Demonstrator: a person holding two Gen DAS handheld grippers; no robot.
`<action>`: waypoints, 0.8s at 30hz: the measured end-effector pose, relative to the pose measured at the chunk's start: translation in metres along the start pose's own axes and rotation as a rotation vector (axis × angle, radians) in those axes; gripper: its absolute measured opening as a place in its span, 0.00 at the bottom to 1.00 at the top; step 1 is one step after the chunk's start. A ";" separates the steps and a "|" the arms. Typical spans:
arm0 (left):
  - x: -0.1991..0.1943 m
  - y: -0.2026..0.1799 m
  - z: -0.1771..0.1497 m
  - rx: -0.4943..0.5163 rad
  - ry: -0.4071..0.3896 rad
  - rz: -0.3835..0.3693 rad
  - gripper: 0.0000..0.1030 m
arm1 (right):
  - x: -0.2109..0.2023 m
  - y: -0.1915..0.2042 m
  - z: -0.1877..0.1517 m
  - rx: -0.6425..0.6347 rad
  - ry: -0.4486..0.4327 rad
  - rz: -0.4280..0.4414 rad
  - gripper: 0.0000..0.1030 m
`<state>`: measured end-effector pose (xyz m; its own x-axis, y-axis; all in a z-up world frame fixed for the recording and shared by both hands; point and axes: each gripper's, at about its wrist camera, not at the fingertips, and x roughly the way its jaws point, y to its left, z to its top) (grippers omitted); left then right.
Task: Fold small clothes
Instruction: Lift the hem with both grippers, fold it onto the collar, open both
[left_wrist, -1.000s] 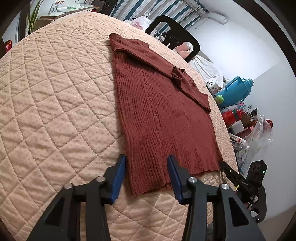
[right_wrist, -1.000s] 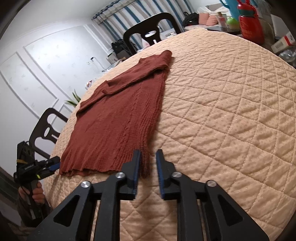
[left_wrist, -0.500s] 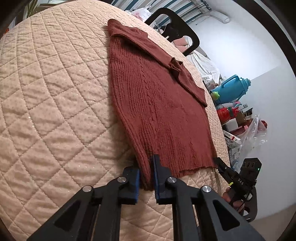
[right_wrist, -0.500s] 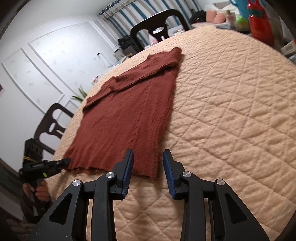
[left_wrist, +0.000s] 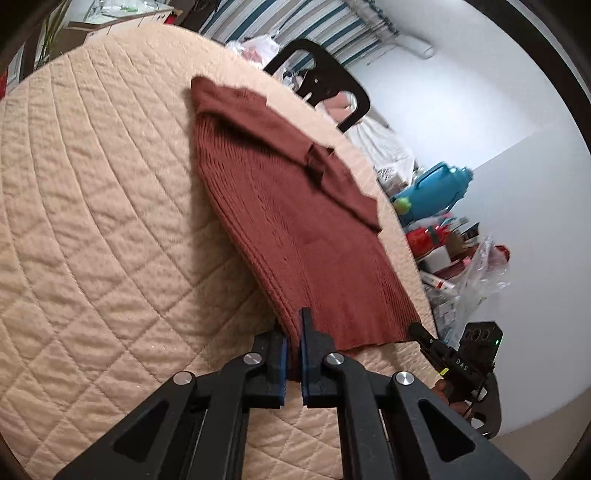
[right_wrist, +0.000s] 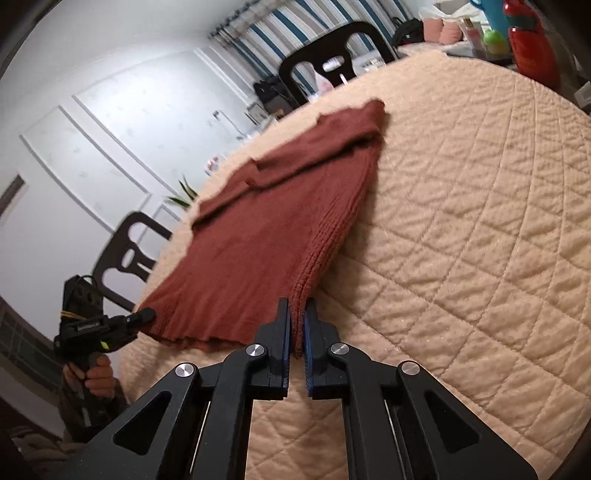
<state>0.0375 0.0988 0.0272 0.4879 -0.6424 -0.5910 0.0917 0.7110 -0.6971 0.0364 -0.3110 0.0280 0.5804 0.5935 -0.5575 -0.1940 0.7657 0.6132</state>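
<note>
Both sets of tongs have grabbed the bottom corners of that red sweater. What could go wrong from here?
The left tongs and right tongs each pinch only a thin bit of the sweater's hem, so a corner might slip out during the lift. The sleeves folded across the top could slide loose. The knit may also drag on the quilted cover and bunch up.

Your sweater (left_wrist: 295, 221) was smeared by motion blur at its far sleeves, and each gripper's pads hid the pinched hem corner.
</note>
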 end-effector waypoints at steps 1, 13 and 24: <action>-0.004 0.000 0.001 -0.002 -0.009 -0.005 0.06 | -0.006 0.000 0.001 0.006 -0.016 0.012 0.05; -0.035 -0.007 0.007 0.029 -0.062 -0.067 0.06 | -0.031 0.012 0.008 0.028 -0.087 0.133 0.05; -0.022 -0.009 0.055 0.025 -0.100 -0.053 0.07 | -0.018 0.014 0.052 0.036 -0.117 0.089 0.05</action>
<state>0.0738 0.1218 0.0687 0.5662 -0.6484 -0.5089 0.1407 0.6844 -0.7154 0.0648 -0.3236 0.0759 0.6506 0.6244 -0.4323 -0.2220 0.7007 0.6781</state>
